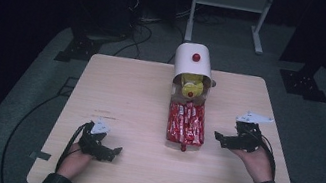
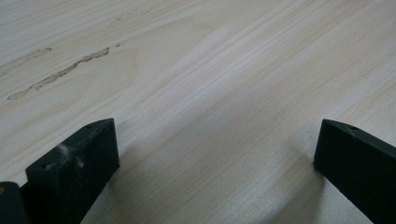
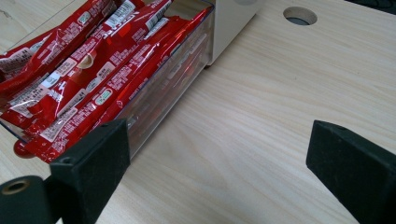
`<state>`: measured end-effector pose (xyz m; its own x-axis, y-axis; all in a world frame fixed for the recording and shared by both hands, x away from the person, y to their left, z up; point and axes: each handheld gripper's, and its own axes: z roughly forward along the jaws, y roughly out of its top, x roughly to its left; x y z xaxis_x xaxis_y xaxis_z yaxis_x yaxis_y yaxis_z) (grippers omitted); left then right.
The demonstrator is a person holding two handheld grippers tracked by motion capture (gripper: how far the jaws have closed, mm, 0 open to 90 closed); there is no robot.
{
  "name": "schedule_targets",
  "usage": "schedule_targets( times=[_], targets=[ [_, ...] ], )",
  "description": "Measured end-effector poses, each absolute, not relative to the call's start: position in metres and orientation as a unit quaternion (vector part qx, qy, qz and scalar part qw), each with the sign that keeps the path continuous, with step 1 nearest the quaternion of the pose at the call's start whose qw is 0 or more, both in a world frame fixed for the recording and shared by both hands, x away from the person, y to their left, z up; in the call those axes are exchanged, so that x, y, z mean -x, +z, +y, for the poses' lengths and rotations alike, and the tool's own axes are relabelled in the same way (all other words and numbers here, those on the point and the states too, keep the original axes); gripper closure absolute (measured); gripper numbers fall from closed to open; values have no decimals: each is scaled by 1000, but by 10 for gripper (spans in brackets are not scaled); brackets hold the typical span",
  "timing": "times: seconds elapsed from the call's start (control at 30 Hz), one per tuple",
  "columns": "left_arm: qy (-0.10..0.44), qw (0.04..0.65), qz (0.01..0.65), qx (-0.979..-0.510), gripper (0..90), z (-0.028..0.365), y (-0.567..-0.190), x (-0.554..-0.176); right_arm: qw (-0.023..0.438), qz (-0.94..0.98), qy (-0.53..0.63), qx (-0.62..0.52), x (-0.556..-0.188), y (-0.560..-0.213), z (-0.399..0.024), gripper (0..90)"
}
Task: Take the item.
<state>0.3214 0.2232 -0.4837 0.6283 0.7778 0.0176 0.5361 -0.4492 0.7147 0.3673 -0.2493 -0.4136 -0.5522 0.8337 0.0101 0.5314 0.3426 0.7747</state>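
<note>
Left gripper (image 1: 109,152): nearest the high camera, resting low over the bare near-left part of the wooden table (image 1: 140,92), jaws spread wide with nothing between them; the left gripper view gives plain wood grain and a scuff mark (image 2: 60,73). Right gripper (image 1: 221,138): at the table's right, jaws likewise spread and empty, pointed toward the clear drawer (image 3: 168,86), just beside its long side but not touching. Drawer: pulled out toward the person from a white rounded-top dispenser (image 1: 193,64) at the far middle of the table, filled with red snack packets (image 3: 79,70) lying lengthwise. Dispenser: red knob on top, a yellow item visible in the opening above the drawer. Step in hand, as judged: approach, with nothing grasped yet. Next move likely calls for the right gripper to turn inward over the drawer wall, lower onto one packet, and close on it alone without snagging its neighbours.
</note>
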Motion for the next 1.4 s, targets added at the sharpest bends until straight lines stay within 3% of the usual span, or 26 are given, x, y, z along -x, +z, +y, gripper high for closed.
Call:
schedule_targets(
  times=[1.23,1.27,1.4],
  targets=[
    [177,347,395,-832,0,223,-484,-322,166,796,421,-401,-391,-390,-217,77],
    [177,347,395,-832,0,223,-484,-321,166,794,429,-398,-392,-390,-215,125],
    [177,348,396,-831,0,223,-484,-321,162,796,430,-395,-394,-390,-209,130]
  ],
)
